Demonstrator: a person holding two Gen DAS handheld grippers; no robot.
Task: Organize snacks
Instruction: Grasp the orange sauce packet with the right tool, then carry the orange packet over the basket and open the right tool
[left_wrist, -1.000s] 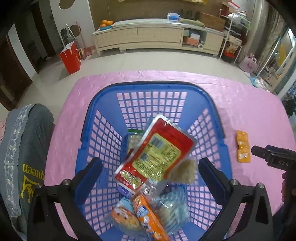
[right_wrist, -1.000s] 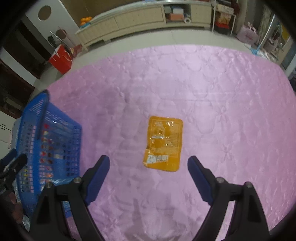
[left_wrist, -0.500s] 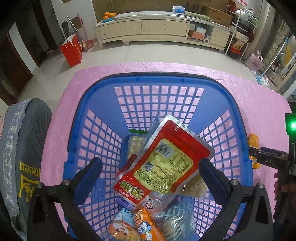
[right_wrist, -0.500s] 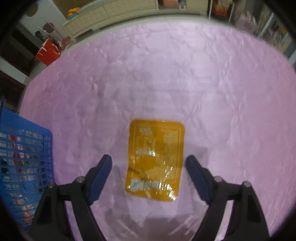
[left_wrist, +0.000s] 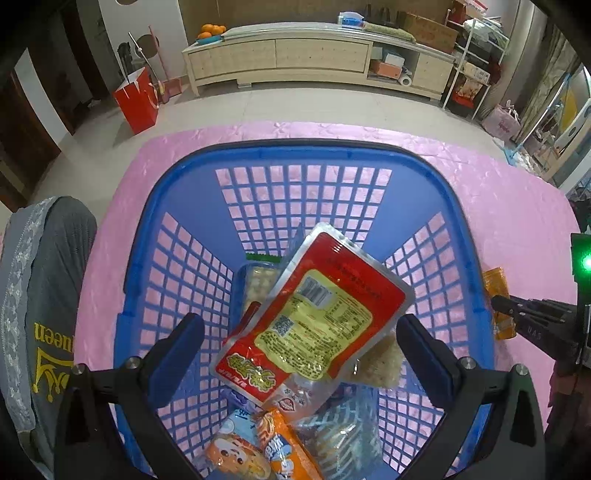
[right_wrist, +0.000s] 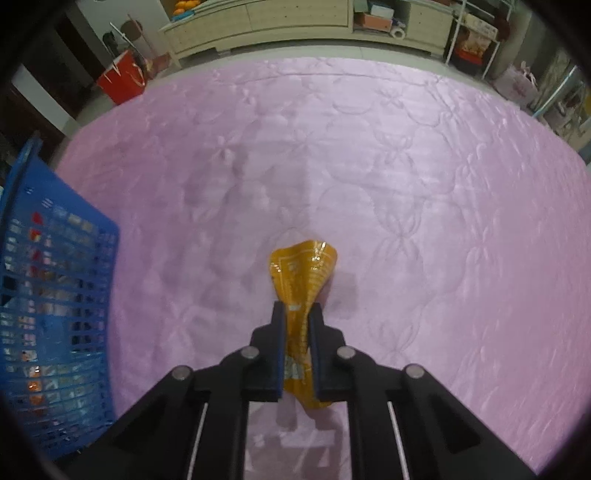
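My right gripper (right_wrist: 297, 314) is closing its jaws; the pads press on an orange snack packet (right_wrist: 303, 269), which is crumpled between them on the pink tablecloth (right_wrist: 406, 166). In the left wrist view that packet (left_wrist: 496, 280) lies just right of the blue basket (left_wrist: 295, 146), with the right gripper (left_wrist: 532, 317) on it. My left gripper (left_wrist: 299, 325) hangs open over the basket with nothing between its fingers. A red and yellow packet (left_wrist: 317, 314) lies on top of several other snacks inside.
The basket (right_wrist: 55, 295) stands at the table's left side in the right wrist view. A chair with a grey cover (left_wrist: 40, 295) is at the table's left edge. A red bag (left_wrist: 136, 99) and a long sideboard (left_wrist: 314, 55) stand on the floor beyond.
My right gripper came down over the orange packet and shut on it, buckling it upward. My left gripper stayed open above the basket, a little lower than before.
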